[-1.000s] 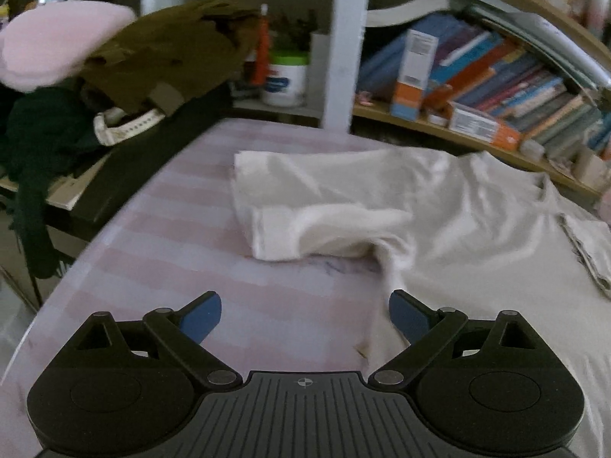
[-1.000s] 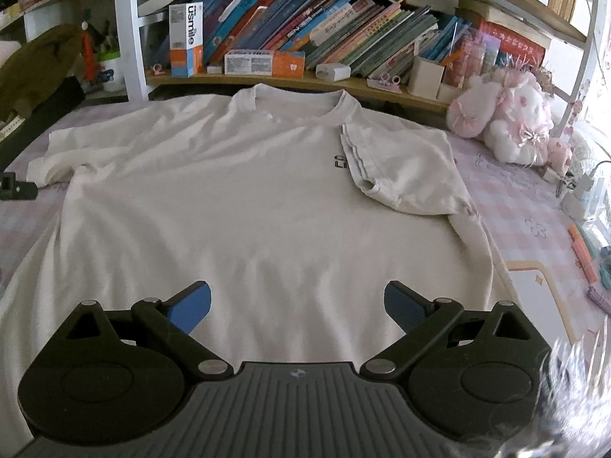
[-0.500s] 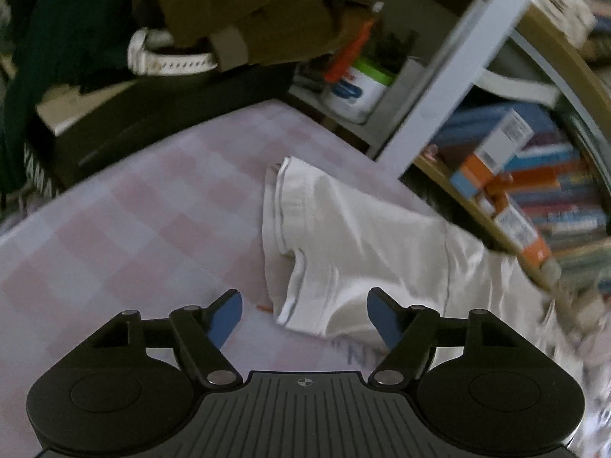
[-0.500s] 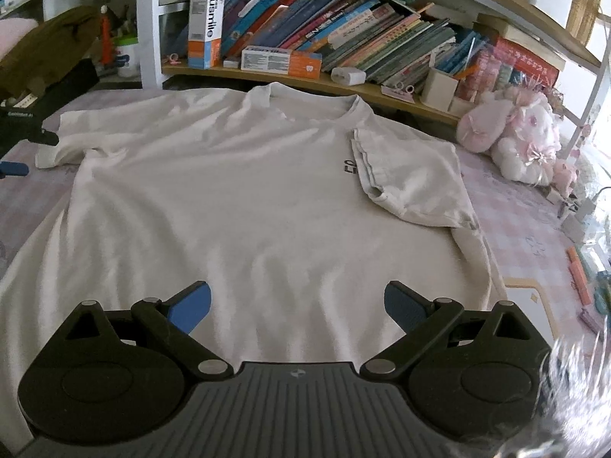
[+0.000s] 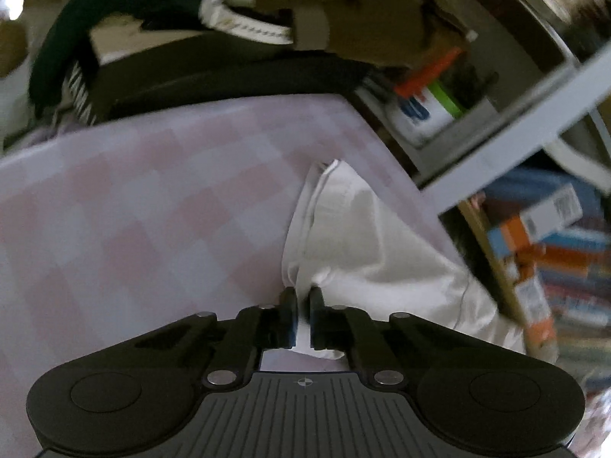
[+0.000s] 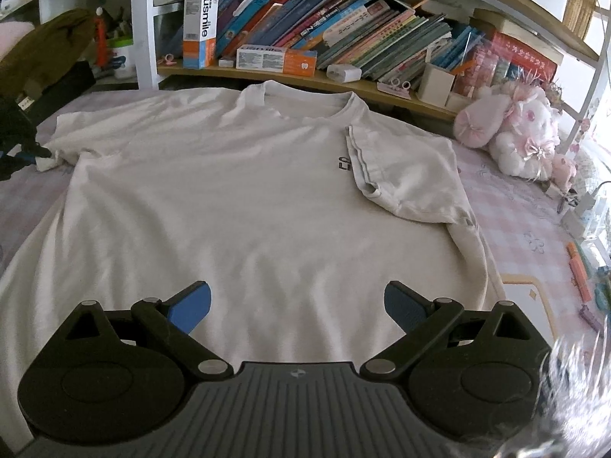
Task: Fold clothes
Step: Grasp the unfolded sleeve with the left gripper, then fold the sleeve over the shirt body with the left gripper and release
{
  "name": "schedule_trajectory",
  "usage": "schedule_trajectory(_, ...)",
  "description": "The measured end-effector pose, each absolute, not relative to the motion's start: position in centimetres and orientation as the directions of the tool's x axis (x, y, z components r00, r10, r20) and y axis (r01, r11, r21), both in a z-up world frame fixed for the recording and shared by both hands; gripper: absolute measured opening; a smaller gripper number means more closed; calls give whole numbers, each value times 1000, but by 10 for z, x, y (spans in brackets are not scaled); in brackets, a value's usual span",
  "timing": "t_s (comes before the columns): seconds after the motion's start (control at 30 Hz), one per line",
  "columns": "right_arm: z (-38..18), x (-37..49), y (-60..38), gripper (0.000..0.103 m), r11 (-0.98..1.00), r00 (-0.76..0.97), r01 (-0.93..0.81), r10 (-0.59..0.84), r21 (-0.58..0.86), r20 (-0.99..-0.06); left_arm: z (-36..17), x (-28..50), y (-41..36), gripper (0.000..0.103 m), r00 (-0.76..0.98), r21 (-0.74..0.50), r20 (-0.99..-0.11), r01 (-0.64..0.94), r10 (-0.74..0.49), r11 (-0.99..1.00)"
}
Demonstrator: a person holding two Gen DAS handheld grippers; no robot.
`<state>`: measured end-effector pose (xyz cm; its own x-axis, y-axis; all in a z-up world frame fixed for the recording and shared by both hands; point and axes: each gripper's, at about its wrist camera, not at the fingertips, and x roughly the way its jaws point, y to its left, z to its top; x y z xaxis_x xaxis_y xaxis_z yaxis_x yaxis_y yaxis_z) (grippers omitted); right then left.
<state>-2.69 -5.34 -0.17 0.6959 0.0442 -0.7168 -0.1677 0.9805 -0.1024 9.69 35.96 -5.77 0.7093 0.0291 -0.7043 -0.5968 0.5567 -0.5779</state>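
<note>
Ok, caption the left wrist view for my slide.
Left hand-held gripper pinches the white T-shirt's sleeve on the checked cloth.

The left wrist view was dim and underexposed, with motion blur smearing the row of upright coloured books (image 5: 565, 267) and the white metal shelf post (image 5: 515, 141). The right wrist view was evenly bright and sharp. Daylight entered from its right edge, washing out the pink-and-white plush toy (image 6: 511, 129). A translucent glare smear covered its lower right corner. Both views showed strong fisheye curvature and dark vignetted corners.
</note>
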Motion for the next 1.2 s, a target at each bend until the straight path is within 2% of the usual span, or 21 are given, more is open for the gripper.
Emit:
schedule_trajectory(0.07, -3, -27, -57, 98, 982, 694, -161, 43, -97, -719, -49, 99, 352, 3, 742, -622, -670, -580, 27, 526)
schedule_trajectory(0.17, -4, -28, -64, 98, 985, 692, -148, 40, -88, -721, -18, 113, 319, 3, 808, -622, -589, -458, 6, 635)
schedule_trajectory(0.27, -4, -29, -71, 98, 988, 693, -135, 36, -81, -720, 16, 131, 260, 3, 853, -516, -516, -237, -78, 823)
schedule_trajectory(0.33, -5, -30, -77, 98, 989, 694, -126, 32, -77, -719, 23, 138, 204, 5, 835, -331, -531, -47, -145, 942)
schedule_trajectory(0.4, -5, -29, -83, 98, 991, 694, -114, 29, -70, -719, 17, 143, 142, 16, 780, -75, -603, 155, -168, 985)
schedule_trajectory(0.47, -5, -28, -90, 98, 993, 691, -102, 27, -60, -722, -4, 142, 92, 36, 723, 178, -685, 287, -91, 941)
schedule_trajectory(0.5, -5, -28, -93, 98, 993, 691, -99, 27, -57, -722, -11, 137, 83, 42, 724, 232, -686, 305, -67, 924)
schedule_trajectory(0.53, -5, -27, -96, 98, 994, 691, -95, 27, -54, -722, -19, 131, 75, 53, 726, 286, -686, 322, -42, 902)
schedule_trajectory(0.57, -5, -27, -98, 98, 994, 690, -92, 26, -52, -723, -25, 127, 68, 66, 728, 323, -686, 335, -25, 885)
schedule_trajectory(0.63, -7, -27, -103, 98, 995, 685, -88, 27, -47, -728, -19, 122, 78, 81, 725, 232, -685, 316, -77, 920)
schedule_trajectory(0.67, -8, -27, -105, 98, 995, 681, -87, 27, -44, -731, -14, 122, 90, 83, 732, 167, -674, 279, -97, 945)
schedule_trajectory(0.8, -11, -25, -114, 98, 997, 673, -77, 29, -31, -739, 0, 129, 149, 83, 775, -122, -625, 15, -88, 992)
schedule_trajectory(0.9, -12, -24, -118, 98, 996, 668, -80, 33, -28, -743, -4, 146, 196, 79, 781, -367, -619, -195, -83, 909)
schedule_trajectory(0.97, -13, -24, -121, 98, 996, 667, -83, 35, -27, -744, -13, 160, 211, 75, 771, -396, -634, -257, -61, 881)
schedule_trajectory(1.0, -13, -23, -122, 98, 996, 666, -83, 35, -27, -745, -16, 165, 211, 71, 762, -375, -646, -258, -52, 890)
schedule_trajectory(1.07, -14, -22, -125, 98, 996, 664, -80, 35, -25, -747, -22, 176, 211, 37, 738, -350, -672, -256, -51, 901)
schedule_trajectory(1.17, -15, -21, -130, 98, 997, 660, -72, 33, -19, -751, -30, 188, 207, 20, 708, -338, -704, -267, -54, 902)
schedule_trajectory(1.2, -16, -21, -132, 98, 998, 658, -68, 33, -16, -753, -31, 193, 208, 17, 709, -345, -704, -288, -44, 893)
